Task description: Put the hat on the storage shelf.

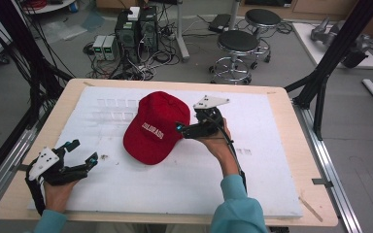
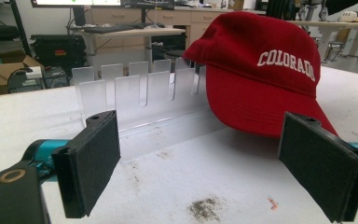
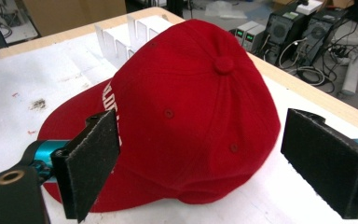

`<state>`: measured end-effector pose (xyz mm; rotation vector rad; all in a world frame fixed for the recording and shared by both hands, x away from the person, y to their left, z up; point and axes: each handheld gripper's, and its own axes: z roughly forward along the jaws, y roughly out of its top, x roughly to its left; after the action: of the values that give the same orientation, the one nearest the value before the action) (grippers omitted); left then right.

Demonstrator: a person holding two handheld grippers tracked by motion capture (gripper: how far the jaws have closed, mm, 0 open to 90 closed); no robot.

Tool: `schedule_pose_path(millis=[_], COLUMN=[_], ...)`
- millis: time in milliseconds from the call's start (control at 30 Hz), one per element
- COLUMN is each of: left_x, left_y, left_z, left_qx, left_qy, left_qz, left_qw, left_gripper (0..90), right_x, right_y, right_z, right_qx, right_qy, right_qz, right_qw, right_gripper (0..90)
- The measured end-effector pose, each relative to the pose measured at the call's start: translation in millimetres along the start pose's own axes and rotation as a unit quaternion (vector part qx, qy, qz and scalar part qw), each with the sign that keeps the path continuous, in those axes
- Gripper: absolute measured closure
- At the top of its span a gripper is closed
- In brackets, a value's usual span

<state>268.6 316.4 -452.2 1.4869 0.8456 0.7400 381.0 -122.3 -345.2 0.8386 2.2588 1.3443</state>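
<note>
A red cap (image 1: 156,127) lettered COLORADO lies on the white foam board (image 1: 175,187) near the table's middle, its brim toward the front. In the right gripper view the cap (image 3: 186,107) sits just ahead of my right gripper (image 3: 209,163), which is open, its black pads either side of the cap's back and apart from it. From above, the right gripper (image 1: 187,128) is at the cap's right edge. My left gripper (image 1: 83,151) rests open and holding nothing at the board's front left. In its own view the left gripper (image 2: 207,163) faces the cap (image 2: 261,74) from a distance.
A clear slotted acrylic rack (image 2: 135,93) stands on the board behind and left of the cap, its far end touching or under the cap's edge. The wooden table (image 1: 291,121) borders the board. Stools (image 1: 235,46), computers (image 1: 136,29) and black frame posts (image 1: 335,48) stand beyond.
</note>
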Motion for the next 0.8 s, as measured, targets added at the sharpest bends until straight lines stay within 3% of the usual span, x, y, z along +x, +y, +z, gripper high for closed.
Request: schedule_pose_path(millis=[300, 800], left_x=[0.0, 0.2], left_y=[0.0, 0.1], left_z=[0.2, 0.3], left_qx=[0.0, 0.001], left_qy=[0.0, 0.0], left_qz=[-0.001, -0.001], left_qw=[1.0, 1.0], left_gripper=[13.2, 13.2], right_x=[-0.5, -3.6], right_y=[-5.1, -16.0], right_z=[24.5, 48.3], right_qx=[0.033, 0.076], right_qy=[0.012, 0.009], right_qz=[0.003, 0.006], right_qw=[0.9994, 0.9971], right_gripper=[10.5, 11.2])
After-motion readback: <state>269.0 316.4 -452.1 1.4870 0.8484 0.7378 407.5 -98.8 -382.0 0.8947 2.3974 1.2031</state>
